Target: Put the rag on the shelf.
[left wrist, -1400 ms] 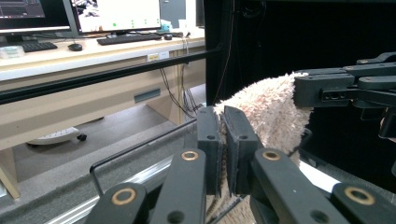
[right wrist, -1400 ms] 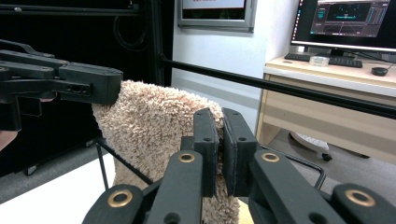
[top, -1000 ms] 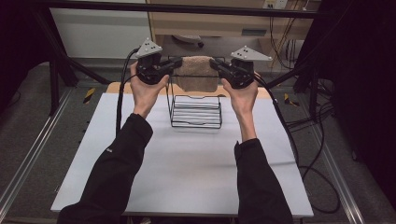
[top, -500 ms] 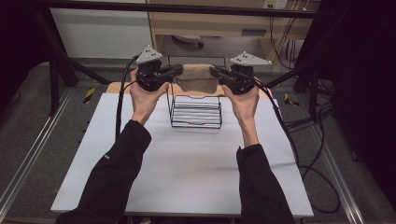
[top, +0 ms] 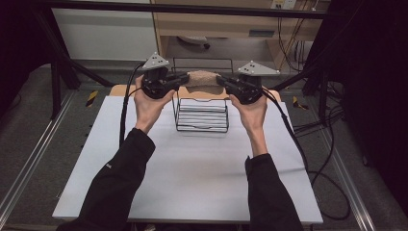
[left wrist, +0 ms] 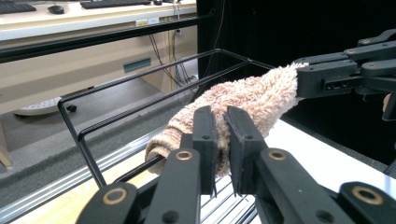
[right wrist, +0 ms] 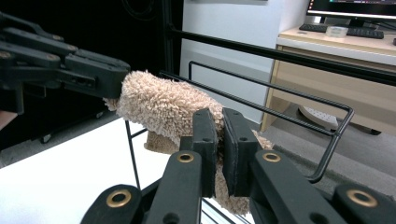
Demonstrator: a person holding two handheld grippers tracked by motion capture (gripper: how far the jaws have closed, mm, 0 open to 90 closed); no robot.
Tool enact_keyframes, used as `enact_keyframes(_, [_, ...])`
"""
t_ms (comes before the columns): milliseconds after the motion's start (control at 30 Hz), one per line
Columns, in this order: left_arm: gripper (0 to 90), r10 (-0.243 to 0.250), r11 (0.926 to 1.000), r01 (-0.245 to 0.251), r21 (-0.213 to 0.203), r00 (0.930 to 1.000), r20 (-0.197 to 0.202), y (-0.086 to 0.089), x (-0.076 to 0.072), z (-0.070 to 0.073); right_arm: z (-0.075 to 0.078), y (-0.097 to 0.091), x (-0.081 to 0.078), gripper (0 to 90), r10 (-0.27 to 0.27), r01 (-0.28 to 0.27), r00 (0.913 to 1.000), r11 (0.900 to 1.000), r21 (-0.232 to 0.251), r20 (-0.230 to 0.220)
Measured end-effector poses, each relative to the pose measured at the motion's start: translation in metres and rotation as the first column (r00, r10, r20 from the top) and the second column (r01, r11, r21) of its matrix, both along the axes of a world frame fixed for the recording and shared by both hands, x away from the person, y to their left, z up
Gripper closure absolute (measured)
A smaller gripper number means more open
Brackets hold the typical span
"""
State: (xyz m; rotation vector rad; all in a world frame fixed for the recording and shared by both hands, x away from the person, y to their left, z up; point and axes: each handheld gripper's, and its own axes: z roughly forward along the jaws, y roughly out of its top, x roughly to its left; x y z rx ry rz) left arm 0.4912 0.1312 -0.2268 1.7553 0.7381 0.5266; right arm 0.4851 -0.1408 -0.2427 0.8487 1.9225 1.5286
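A fluffy tan towel [top: 201,78] is stretched between my two grippers above the back of a black wire rack [top: 201,115]. My left gripper [top: 182,80] is shut on the towel's left end, and my right gripper [top: 222,81] is shut on its right end. In the left gripper view the towel [left wrist: 233,105] runs from my jaws to the other gripper [left wrist: 345,74], beside the rack's top rails [left wrist: 140,88]. In the right gripper view the towel [right wrist: 163,109] hangs over the rack's rail [right wrist: 261,100] and reaches the other gripper [right wrist: 70,67].
The rack stands at the back middle of a white tabletop [top: 192,168]. A wooden board [top: 115,89] lies under the table's far edge. Cables [top: 308,154] trail off to the right. A desk [top: 226,24] stands behind the table.
Both grippers have lifted the towel a little and carried it slightly farther back over the rack. Both stay shut on it.
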Motion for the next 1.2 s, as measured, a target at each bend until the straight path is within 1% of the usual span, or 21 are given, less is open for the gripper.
enact_keyframes(133, [76.1,0.004,0.9999,-0.004,-0.017,1.0,0.005,0.002,0.0,0.011,0.0,0.0,-0.001,85.0,0.005,-0.005,1.0,1.0,-0.008,0.004])
enact_keyframes(233, [75.6,0.012,0.9995,-0.012,-0.031,0.9999,0.008,0.001,0.002,0.02,-0.001,0.0,-0.002,85.0,0.006,-0.006,1.0,0.9999,-0.012,0.008])
enact_keyframes(267, [75.6,0.017,0.9994,-0.016,-0.032,0.9998,0.006,0.001,0.004,0.022,-0.002,0.0,-0.002,85.0,0.008,-0.008,0.9999,0.9999,-0.015,0.009])
enact_keyframes(333, [76.3,0.028,0.9994,-0.028,-0.021,0.9996,0.002,-0.001,0.007,0.025,-0.003,0.0,-0.002,85.0,0.009,-0.009,0.9999,0.9999,-0.014,0.007])
enact_keyframes(400, [79.4,0.027,0.9995,-0.027,-0.014,0.9994,-0.021,-0.003,0.012,0.026,-0.003,-0.001,-0.002,85.0,0.013,-0.013,0.9999,0.9998,-0.013,0.008])
enact_keyframes(533, [85.6,0.008,0.9999,-0.008,0.009,0.9979,-0.064,-0.007,0.016,0.021,-0.005,-0.001,-0.002,84.9,0.018,-0.018,0.9998,0.9997,-0.016,0.007])
enact_keyframes(600, [88.7,-0.014,0.9999,0.015,0.006,0.9967,-0.08,-0.007,0.015,0.017,-0.005,-0.001,-0.002,84.8,0.018,-0.018,0.9998,0.9996,-0.02,0.008])
enact_keyframes(700, [89.4,-0.038,0.9989,0.041,0.024,0.9943,-0.1,-0.007,0.013,0.012,-0.006,-0.002,-0.002,84.1,0.025,-0.024,0.9997,0.9994,-0.024,0.008])
enact_keyframes(800, [89.5,-0.045,0.9972,0.051,0.055,0.9934,-0.106,-0.006,0.013,0.007,-0.007,-0.002,-0.002,81.9,0.032,-0.032,0.9995,0.9993,-0.021,-0.003])
enact_keyframes(900, [89.6,-0.047,0.9967,0.054,0.06,0.9924,-0.113,-0.005,0.012,0.003,-0.007,-0.002,-0.003,77.8,0.042,-0.043,0.999,0.9988,-0.025,-0.013])
enact_keyframes(1067, [89.7,-0.045,0.9946,0.055,0.087,0.992,-0.118,-0.007,0.012,-0.002,-0.006,-0.005,-0.006,70.6,0.061,-0.062,0.998,0.9976,-0.032,-0.014])
enact_keyframes(1200, [89.7,-0.042,0.9948,0.052,0.087,0.9922,-0.117,-0.008,0.013,-0.003,-0.002,-0.008,-0.007,69.1,0.065,-0.065,0.9978,0.9978,-0.012,-0.006])
